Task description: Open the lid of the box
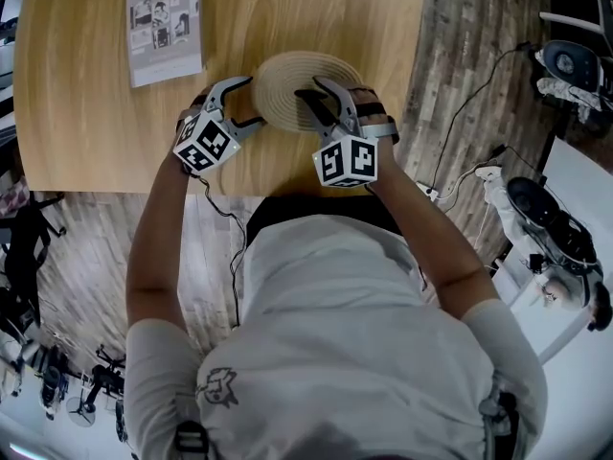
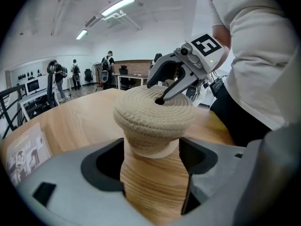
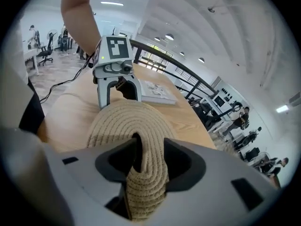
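Wide wooden table (image 1: 86,132), with a round woven box (image 2: 150,147) toward the near edge, lid (image 1: 287,80) not yet off. Left gripper (image 2: 151,149) spread wide, jaws on either side of the base, seemingly short of touching it. Right gripper (image 3: 150,147) pinching the lid's top: one jaw tip down in the centre hole, a strip of weave squeezed between the pads. Best to close the left on the base first and pin it to the table. Then lift the right straight up, slowly, keeping the pinch firm against slip in the soft weave. No tilting, to avoid dragging the base along. Booklet (image 1: 165,25) well apart, out of the way
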Tool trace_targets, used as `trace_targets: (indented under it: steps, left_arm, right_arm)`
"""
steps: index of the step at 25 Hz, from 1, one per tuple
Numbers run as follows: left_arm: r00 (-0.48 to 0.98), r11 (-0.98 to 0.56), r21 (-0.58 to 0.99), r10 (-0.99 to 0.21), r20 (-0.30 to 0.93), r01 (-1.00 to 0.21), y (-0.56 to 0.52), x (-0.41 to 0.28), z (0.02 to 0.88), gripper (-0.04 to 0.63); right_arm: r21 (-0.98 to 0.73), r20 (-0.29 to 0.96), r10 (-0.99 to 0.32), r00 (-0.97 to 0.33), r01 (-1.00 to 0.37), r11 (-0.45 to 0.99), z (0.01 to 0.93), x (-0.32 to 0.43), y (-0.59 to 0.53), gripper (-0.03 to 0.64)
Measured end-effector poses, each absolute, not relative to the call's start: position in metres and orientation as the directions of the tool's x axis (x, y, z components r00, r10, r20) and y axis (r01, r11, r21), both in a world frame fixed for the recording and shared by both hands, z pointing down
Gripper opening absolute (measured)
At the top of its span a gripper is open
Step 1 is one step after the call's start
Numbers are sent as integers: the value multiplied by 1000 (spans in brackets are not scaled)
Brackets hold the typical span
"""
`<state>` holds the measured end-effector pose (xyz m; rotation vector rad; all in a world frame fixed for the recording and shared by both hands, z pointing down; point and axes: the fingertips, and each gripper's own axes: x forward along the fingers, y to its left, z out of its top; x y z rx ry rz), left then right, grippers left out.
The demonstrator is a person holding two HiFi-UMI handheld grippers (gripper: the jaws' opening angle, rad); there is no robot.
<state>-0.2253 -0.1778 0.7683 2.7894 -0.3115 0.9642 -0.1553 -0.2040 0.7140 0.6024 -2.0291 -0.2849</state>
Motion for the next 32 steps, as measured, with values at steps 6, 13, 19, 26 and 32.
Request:
trace_targets:
  steps: [6,13,19,26,32]
  left_arm:
    - [775,-970,88,-124,619,-225,-178,-218,767,355]
    - [787,-970,93,-123,604,-223,-178,-218,766,353]
    - [786,-972,71,-136,604,-223,-182,-221,766,306]
    - [782,-974,56,-143,607,-222,-182,-221,766,299]
    - [776,-974,51,-143,614,-220,-185,-223,767,296]
  right_arm:
    - [489,735,-547,-400,-245,837,722,-157,-204,149]
    - [554,710,-585,-393,-202,808,725,-161,-208,114]
    - [606,680,-618,-395,-172,777,725,-163,-202,49]
    - [607,674,-616,-408,-169,776,724,-163,-199,32]
    - [604,664,-620,-419,-188,774,713,-164,-201,30]
